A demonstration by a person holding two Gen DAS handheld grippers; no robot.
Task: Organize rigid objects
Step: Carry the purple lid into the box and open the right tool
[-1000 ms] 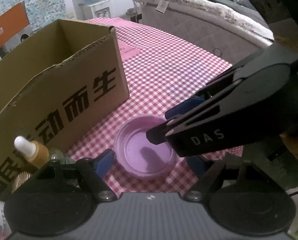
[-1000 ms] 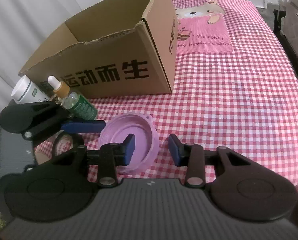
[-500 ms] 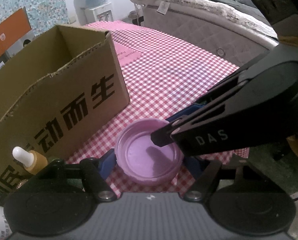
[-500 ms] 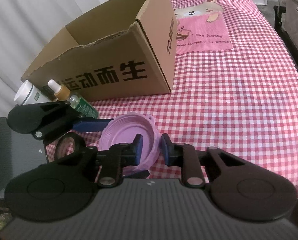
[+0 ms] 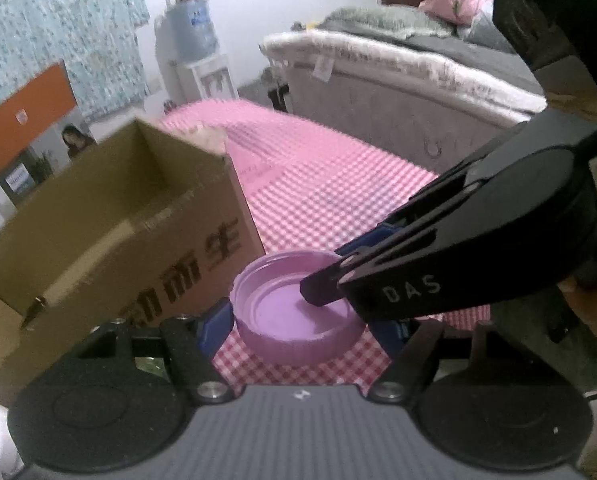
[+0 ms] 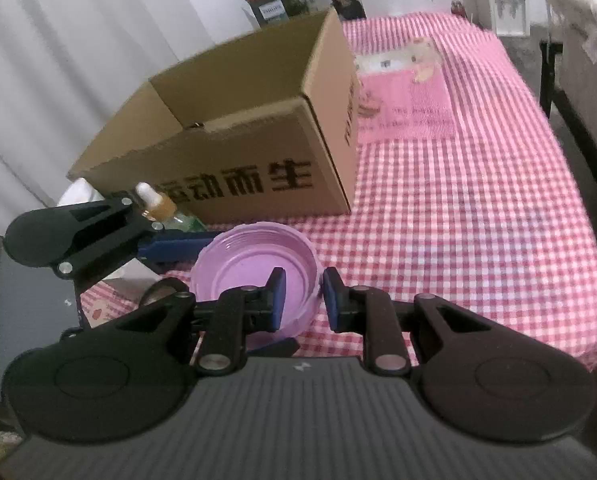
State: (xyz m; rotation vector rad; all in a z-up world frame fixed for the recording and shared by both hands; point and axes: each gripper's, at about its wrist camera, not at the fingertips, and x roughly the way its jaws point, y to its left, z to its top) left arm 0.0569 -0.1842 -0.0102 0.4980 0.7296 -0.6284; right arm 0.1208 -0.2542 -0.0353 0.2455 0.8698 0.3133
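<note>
Right wrist view | purple lid (image 6: 254, 268) held clear of bench (image 6: 478, 216) | right gripper (image 6: 301, 300) fingers pinched on rim | left gripper (image 5: 298, 326) fingers spanning sides, steadying | cardboard box (image 6: 234, 152) judged destination

A table covered in a pink-and-white checked cloth (image 6: 478, 208) carries an open cardboard box (image 6: 234, 152) at its left, a dropper bottle (image 6: 154, 204) near the box's front, and a pink picture mat (image 6: 406, 104) farther back.
</note>
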